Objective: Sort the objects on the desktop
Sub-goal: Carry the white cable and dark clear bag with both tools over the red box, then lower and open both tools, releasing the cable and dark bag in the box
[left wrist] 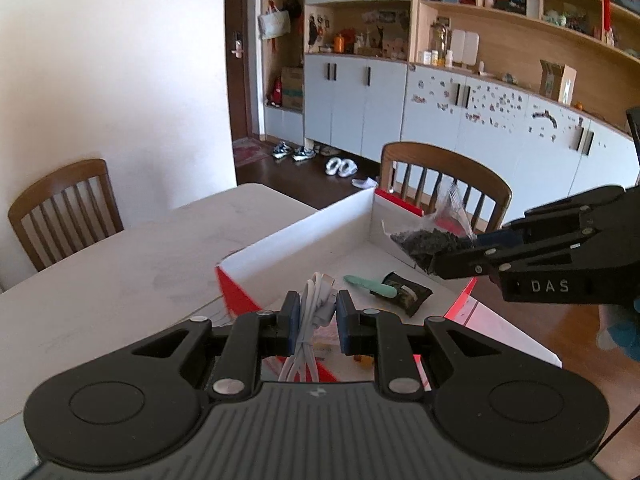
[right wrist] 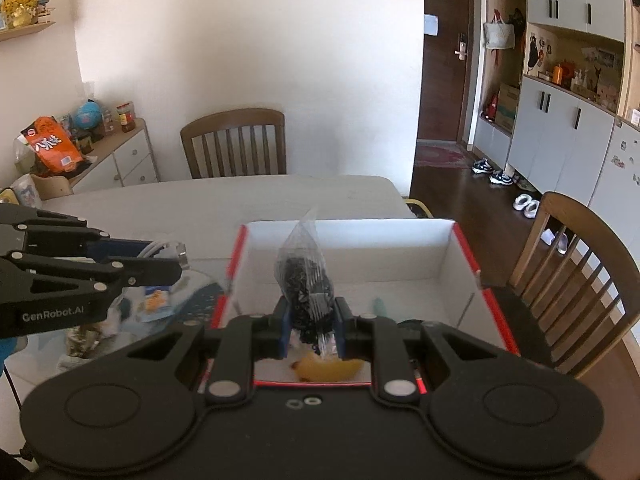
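Two grippers: left gripper (left wrist: 318, 320) clamps cable (left wrist: 310, 320), right gripper (right wrist: 312, 328) bag (right wrist: 306, 276) (over box (right wrist: 468, 248)).

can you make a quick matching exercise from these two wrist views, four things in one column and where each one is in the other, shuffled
Things:
1. white cable
2. clear bag of dark bits
3. mint green tool
4. wooden chair

Places:
A. on the floor of the white box
B. between the left gripper fingers
C. beyond the far end of the table
D. between the right gripper fingers

Pairs: 1-B, 2-D, 3-A, 4-C
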`<state>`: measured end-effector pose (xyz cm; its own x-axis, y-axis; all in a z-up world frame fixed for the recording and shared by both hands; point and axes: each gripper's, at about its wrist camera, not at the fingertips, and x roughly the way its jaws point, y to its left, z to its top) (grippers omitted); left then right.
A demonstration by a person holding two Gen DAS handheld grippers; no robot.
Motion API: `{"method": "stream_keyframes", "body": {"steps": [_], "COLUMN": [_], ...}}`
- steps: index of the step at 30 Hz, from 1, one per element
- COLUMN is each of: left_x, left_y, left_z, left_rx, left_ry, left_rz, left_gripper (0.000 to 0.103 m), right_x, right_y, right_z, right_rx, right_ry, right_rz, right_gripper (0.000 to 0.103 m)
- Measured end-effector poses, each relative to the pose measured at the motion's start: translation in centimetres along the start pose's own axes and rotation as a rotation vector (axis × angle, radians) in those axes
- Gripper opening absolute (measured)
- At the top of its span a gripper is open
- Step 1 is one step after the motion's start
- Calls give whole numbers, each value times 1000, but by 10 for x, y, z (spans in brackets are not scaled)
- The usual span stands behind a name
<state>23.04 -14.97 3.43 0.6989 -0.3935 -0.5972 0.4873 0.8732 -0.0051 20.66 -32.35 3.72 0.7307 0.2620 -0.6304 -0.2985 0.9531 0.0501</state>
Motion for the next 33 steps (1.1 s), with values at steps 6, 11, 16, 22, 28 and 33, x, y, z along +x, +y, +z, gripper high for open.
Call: {"method": "stream_keyframes", "body": {"steps": [6, 11, 16, 22, 28, 33], "left_x": [34, 60, 90, 131, 164, 186], "left_y": [-14, -18, -22, -24, -27, -29], "left_z": [8, 15, 25, 35, 41, 45], "left_rx": [11, 17, 15, -7, 26, 61], "left_ry": [57, 96, 145, 201, 248, 289], "left_rz": [-10, -13, -37, -40, -44, -54], "left_gripper": [18, 18, 18, 18, 18, 18], "right_x": [15, 29, 46, 71, 99, 122], "right_y": [-33, -50, -64, -82, -91, -97], "right_z": [4, 7, 10, 12, 15, 18], "right_rx": [15, 6, 5, 1, -10, -12], "right_ry": [30, 51, 79, 127, 166, 204], "right_rz": [5, 12, 0, -21, -24, -36], "right_gripper": [20, 20, 20, 20, 20, 20]}}
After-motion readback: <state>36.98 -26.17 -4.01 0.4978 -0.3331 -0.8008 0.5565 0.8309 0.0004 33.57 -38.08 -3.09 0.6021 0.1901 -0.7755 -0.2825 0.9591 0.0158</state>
